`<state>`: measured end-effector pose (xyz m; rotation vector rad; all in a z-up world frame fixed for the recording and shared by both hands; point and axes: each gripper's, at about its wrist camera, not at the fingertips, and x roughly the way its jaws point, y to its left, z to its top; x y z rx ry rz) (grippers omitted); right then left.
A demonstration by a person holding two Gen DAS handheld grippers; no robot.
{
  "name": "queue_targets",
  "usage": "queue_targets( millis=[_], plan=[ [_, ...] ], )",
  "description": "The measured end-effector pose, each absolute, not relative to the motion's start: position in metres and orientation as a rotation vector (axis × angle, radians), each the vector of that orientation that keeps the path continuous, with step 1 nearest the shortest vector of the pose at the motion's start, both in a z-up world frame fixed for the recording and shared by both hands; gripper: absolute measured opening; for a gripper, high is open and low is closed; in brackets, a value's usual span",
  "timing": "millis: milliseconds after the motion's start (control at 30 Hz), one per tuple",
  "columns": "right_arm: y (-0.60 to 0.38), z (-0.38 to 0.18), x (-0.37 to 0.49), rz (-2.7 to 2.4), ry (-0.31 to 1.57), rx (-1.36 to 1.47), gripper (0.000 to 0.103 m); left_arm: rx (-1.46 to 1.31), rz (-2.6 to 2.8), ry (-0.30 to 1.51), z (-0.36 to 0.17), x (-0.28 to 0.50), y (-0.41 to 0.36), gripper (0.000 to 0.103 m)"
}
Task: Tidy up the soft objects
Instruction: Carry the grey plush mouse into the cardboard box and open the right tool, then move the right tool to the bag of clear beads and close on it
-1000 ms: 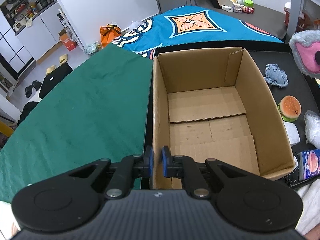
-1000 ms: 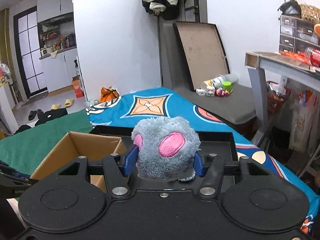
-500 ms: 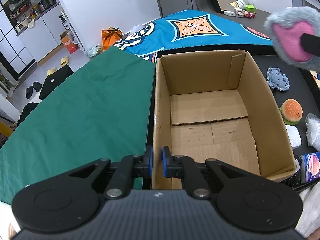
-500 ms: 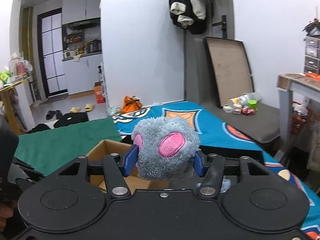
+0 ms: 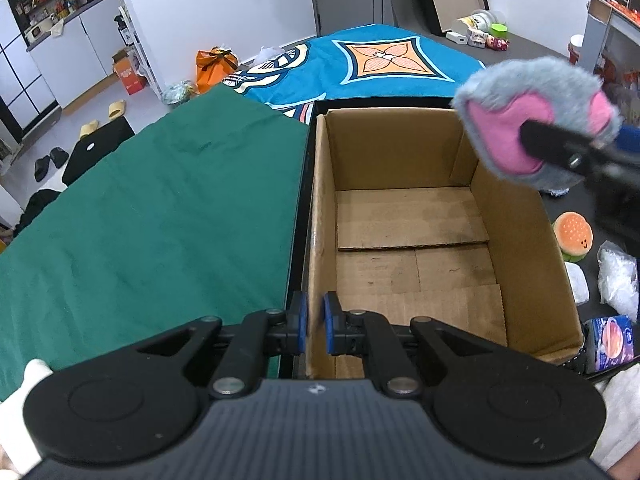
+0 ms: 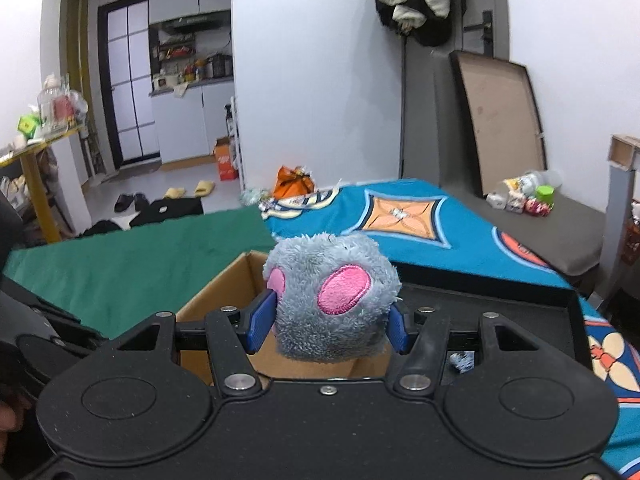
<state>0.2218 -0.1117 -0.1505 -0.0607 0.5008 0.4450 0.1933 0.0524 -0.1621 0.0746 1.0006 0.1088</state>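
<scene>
Over the empty cardboard box (image 5: 416, 236), whose wall your left gripper (image 5: 315, 326) pinches, your right gripper (image 6: 327, 322) clasps the grey plush (image 6: 332, 296); burger toy (image 5: 573, 236) and others wait outside.

The room is bright, with soft, even light. The white walls (image 6: 320, 80) almost glow. The glass door (image 6: 128, 80) at the back looks washed out with light. Shadows are faint. Both pictures bend like a fishbowl, and their corners curve and go dark. The grey fluffy toy (image 5: 536, 116) looks a little blurry in the left view.
</scene>
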Motion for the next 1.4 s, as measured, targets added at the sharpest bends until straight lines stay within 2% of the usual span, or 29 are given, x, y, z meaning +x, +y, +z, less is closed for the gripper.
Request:
queue_targets(
  millis=[233,400,800,1033,1100,1167,1300,1400],
  plan=[
    [-0.101,-0.160,0.232,0.454,0.540,-0.088,0.059,0.037,0.084,1.008,-0.163,0.195,0.059,0.009],
    [-0.096,-0.166,0.239,0.421,0.574,-0.102,0.071,0.031,0.069,1.014,-0.165,0.196,0.061,0.009],
    [-0.134,-0.171,0.230,0.347,0.599,-0.046,0.072,0.075,0.089,1.028,-0.167,0.196,0.054,0.009],
    [-0.158,-0.164,0.224,0.334,0.575,0.017,0.072,0.100,0.113,1.032,-0.165,0.195,0.050,0.014],
    [-0.164,-0.164,0.220,0.331,0.569,0.030,0.072,0.122,0.125,1.031,-0.164,0.194,0.046,0.016],
    [-0.168,-0.165,0.220,0.328,0.571,0.043,0.072,0.164,0.152,1.022,-0.164,0.192,0.041,0.026],
    [-0.176,-0.171,0.215,0.322,0.586,0.068,0.072,0.213,0.183,0.997,-0.161,0.189,0.036,0.039],
    [-0.184,-0.176,0.215,0.319,0.600,0.078,0.072,0.230,0.205,0.981,-0.158,0.187,0.034,0.052]
  ],
)
